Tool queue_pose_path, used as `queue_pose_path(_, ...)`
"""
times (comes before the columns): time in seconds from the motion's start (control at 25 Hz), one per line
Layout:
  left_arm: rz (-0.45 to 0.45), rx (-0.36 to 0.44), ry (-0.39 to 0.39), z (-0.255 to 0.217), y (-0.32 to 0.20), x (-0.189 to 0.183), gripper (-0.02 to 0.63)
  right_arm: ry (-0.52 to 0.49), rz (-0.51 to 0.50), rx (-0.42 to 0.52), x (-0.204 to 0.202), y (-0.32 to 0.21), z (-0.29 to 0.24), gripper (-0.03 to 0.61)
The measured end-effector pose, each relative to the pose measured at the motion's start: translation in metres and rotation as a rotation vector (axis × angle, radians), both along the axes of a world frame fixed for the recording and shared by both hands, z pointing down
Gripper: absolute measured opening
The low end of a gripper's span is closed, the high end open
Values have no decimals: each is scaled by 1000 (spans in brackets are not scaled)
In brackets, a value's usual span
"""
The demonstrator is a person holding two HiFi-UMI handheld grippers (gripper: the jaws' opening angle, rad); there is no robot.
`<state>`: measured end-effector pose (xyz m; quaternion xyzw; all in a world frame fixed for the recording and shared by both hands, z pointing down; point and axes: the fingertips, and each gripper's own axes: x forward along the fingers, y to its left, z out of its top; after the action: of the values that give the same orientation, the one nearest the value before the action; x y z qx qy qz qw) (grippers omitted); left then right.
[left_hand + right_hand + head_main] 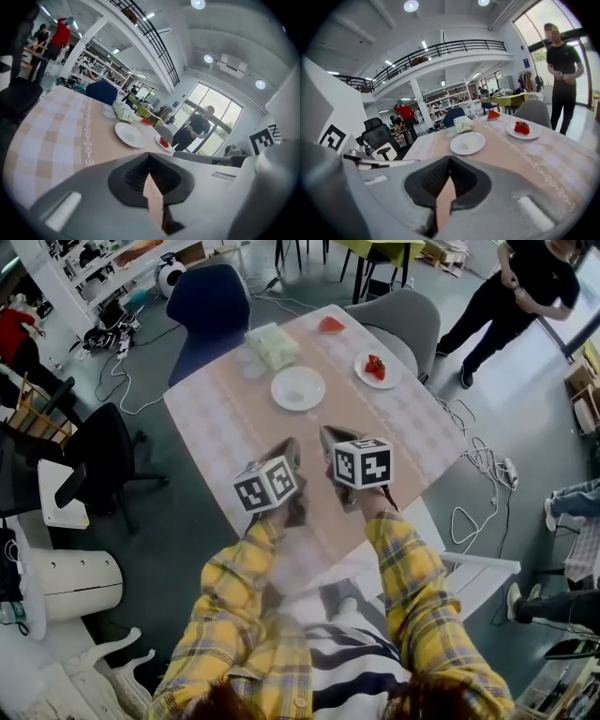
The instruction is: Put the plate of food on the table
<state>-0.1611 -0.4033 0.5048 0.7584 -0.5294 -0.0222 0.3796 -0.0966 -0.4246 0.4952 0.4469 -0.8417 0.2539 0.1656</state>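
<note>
On table [225, 413]: white plate [278, 390] | small plate [360, 373] holds red fruit [375, 366] | left hand-held gripper [292, 450], right hand-held gripper [329, 436] both clenched, empty

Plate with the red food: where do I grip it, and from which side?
Probably the bare near rim of the plate, coming in low from your side with the right gripper, which is shut and must open first. The plate lies flat and shallow, and the red food sits mid-plate, leaving the rim free.

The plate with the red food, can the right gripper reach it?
Probably yes: the right gripper is shut, empty, and only bare tablecloth lies between it and the plate of red food.
</note>
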Motion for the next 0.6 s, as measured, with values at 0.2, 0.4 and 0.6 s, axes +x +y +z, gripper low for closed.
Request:
queue_pose_path(0.2,14,10,-48,-1,26,0,-5,5,13,-7,1,28,4,-2)
queue_pose_path(0.4,31,7,-40,-4,50,6,-5,1,67,20,12,51,0,-2)
queue_pose_path(0.6,55,-7,-40,-3,81,15,-5,-2,81,25,16,82,0,-2)
